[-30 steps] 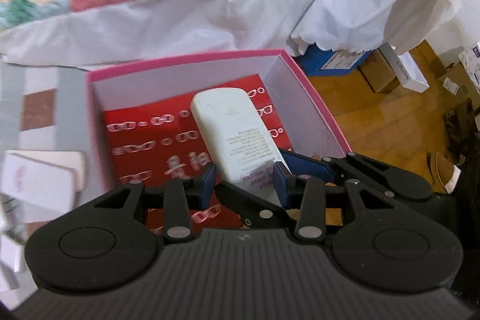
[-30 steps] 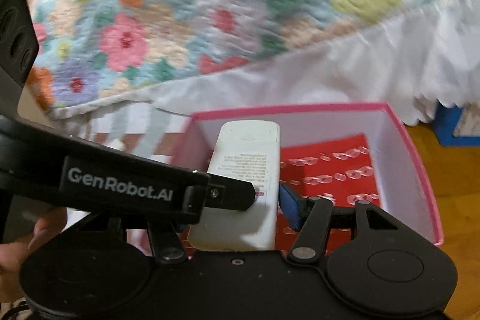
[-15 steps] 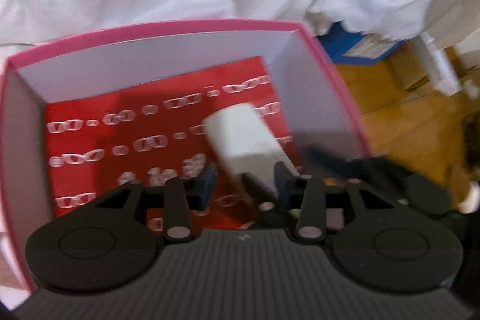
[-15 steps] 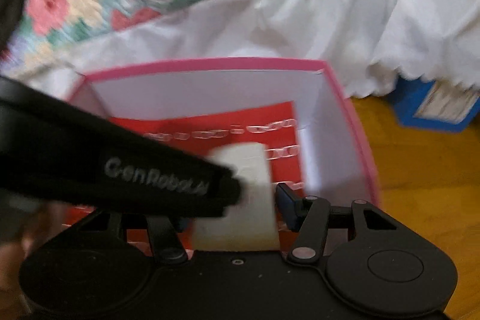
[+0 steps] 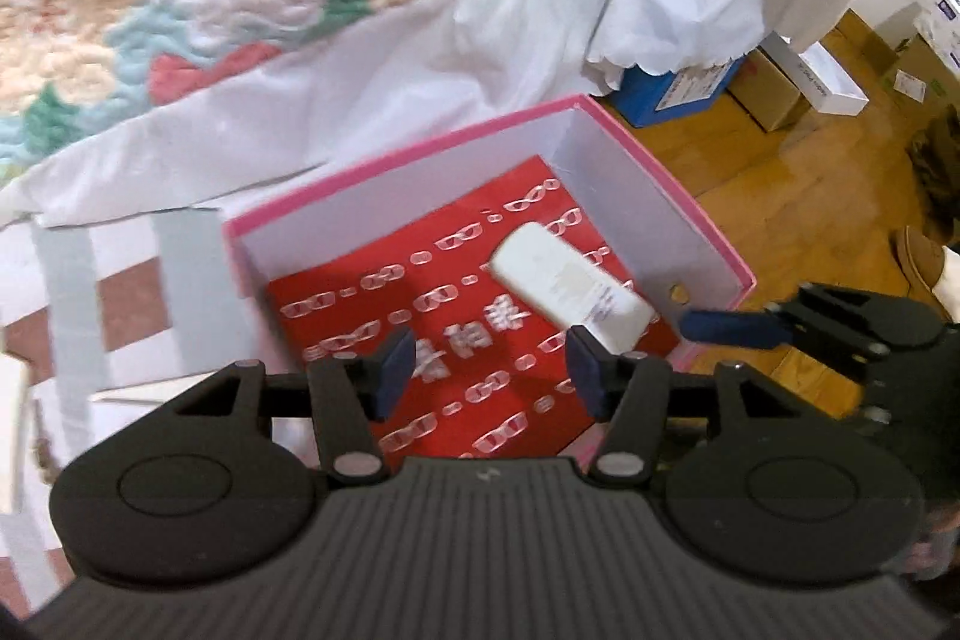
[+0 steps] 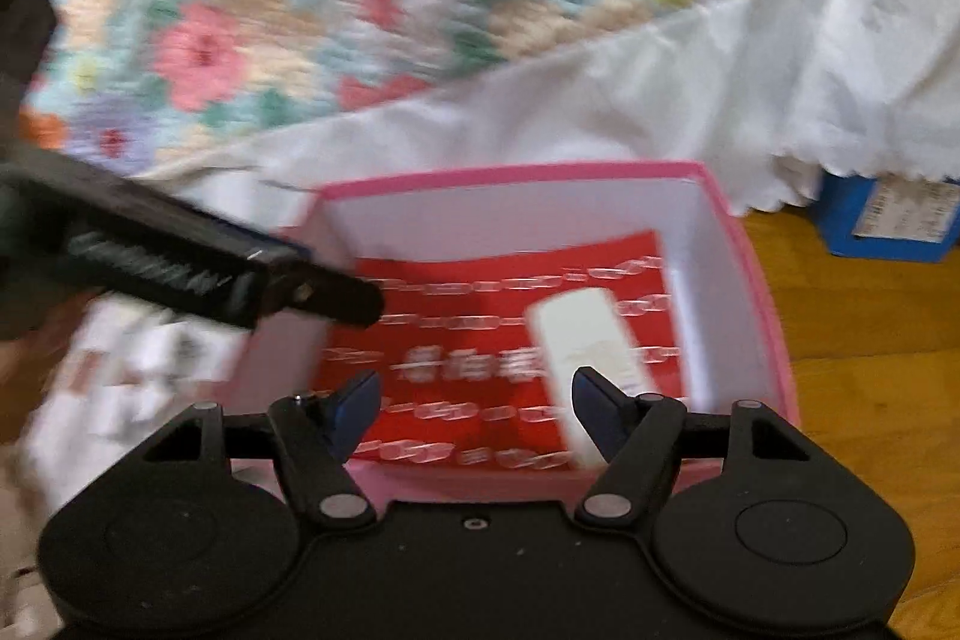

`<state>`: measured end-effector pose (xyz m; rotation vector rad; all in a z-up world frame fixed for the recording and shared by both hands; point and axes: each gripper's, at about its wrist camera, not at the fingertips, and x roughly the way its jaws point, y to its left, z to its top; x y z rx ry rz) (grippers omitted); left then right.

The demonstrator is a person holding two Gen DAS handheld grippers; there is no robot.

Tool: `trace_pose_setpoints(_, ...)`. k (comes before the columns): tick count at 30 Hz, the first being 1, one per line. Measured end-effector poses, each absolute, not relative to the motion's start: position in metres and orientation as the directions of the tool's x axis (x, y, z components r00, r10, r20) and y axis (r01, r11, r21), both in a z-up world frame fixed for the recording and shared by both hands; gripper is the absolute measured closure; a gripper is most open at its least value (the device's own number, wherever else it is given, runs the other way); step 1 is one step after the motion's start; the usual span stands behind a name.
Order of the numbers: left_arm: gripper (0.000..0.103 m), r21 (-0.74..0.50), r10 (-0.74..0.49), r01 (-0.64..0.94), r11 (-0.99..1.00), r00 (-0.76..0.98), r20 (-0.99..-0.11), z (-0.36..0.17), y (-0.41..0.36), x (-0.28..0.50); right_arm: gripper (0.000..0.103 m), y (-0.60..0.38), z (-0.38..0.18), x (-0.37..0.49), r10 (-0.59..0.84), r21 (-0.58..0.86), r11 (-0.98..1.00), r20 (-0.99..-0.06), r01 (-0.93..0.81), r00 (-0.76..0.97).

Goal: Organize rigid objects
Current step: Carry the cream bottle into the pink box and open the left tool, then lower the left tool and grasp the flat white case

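The white remote control (image 5: 570, 293) lies on the red patterned floor of the pink box (image 5: 672, 178). The left gripper (image 5: 489, 367) and the right gripper (image 6: 474, 403) hover above it, both with jaws apart and holding nothing.

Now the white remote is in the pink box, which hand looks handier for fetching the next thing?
Probably the left. Its open tongs sit nearest the white boxes beside the pink box; the right tongs, also open, hang over the remote.
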<state>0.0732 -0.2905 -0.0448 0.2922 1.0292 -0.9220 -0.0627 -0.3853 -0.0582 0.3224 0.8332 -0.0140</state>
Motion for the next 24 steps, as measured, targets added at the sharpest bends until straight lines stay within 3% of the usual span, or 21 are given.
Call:
trace_pose_setpoints(7, 0.048, -0.289, -0.488, 0.681, 0.673, 0.116, -0.865, -0.055, -0.211, 0.096, 0.028, -0.329, -0.045, -0.079, 0.374, 0.451, 0.891, -0.653, -0.058, 0.659)
trace_pose_setpoints(10, 0.048, -0.269, -0.459, 0.662, 0.700, 0.129, -0.879, -0.071, -0.182, 0.096, 0.028, -0.300, -0.057, -0.080, 0.464, 0.501, 0.856, -0.636, -0.127, 0.617)
trace_pose_setpoints(14, 0.048, -0.229, -0.399, 0.622, 0.749, 0.148, -0.905, -0.107, -0.159, 0.104, 0.031, -0.269, -0.091, -0.066, 0.474, 0.512, 0.852, -0.664, -0.111, 0.578)
trace_pose_setpoints(19, 0.050, -0.253, -0.366, 0.525, 0.813, 0.123, -0.922, -0.157, -0.144, 0.115, 0.044, -0.250, -0.135, -0.041, 0.465, 0.559, 0.829, -0.677, -0.013, 0.570)
trace_pose_setpoints(24, 0.050, -0.313, -0.383, 0.424, 0.850, 0.089, -0.919, -0.189, -0.134, 0.113, 0.044, -0.227, -0.157, -0.017, 0.312, 0.396, 0.918, -0.751, 0.018, 0.582)
